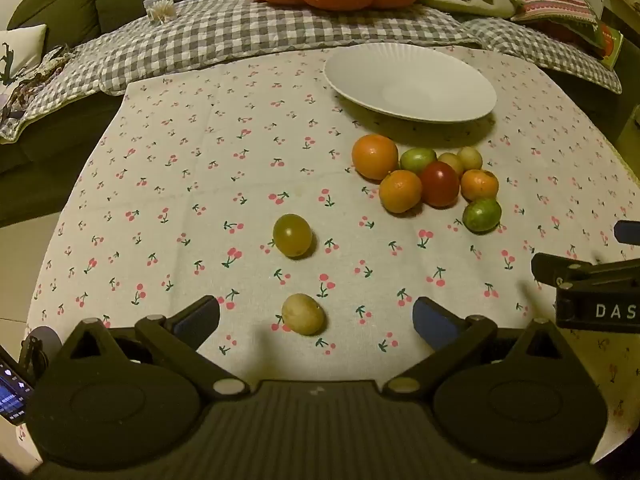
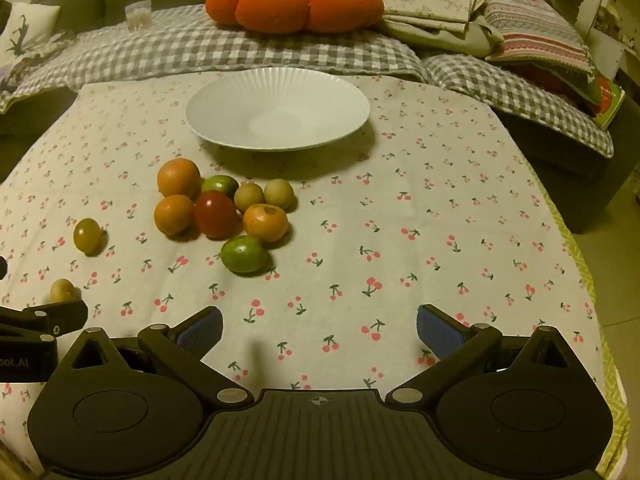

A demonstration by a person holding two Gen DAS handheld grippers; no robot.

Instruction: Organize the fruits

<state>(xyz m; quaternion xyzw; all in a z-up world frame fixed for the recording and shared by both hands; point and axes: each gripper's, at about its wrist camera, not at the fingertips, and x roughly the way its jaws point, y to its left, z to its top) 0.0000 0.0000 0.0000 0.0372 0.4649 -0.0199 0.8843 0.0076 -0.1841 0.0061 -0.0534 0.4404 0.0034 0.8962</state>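
A white ribbed plate (image 1: 408,80) (image 2: 276,108) sits empty at the far side of the cherry-print cloth. In front of it lies a cluster of small fruits: oranges (image 1: 375,156) (image 2: 178,178), a red one (image 1: 439,184) (image 2: 215,214), green ones (image 1: 481,214) (image 2: 244,254) and pale ones. Apart from the cluster lie a green grape-like fruit (image 1: 292,235) (image 2: 87,235) and a pale round fruit (image 1: 302,314) (image 2: 63,291). My left gripper (image 1: 316,316) is open, the pale fruit lying between its fingertips, untouched. My right gripper (image 2: 320,330) is open over bare cloth.
Behind the table a sofa carries a grey checked blanket (image 1: 224,36), an orange pumpkin-shaped cushion (image 2: 294,2) and folded fabrics (image 2: 432,8). The right gripper's body (image 1: 592,288) shows at the left view's right edge. A phone (image 1: 12,396) sits low on the left.
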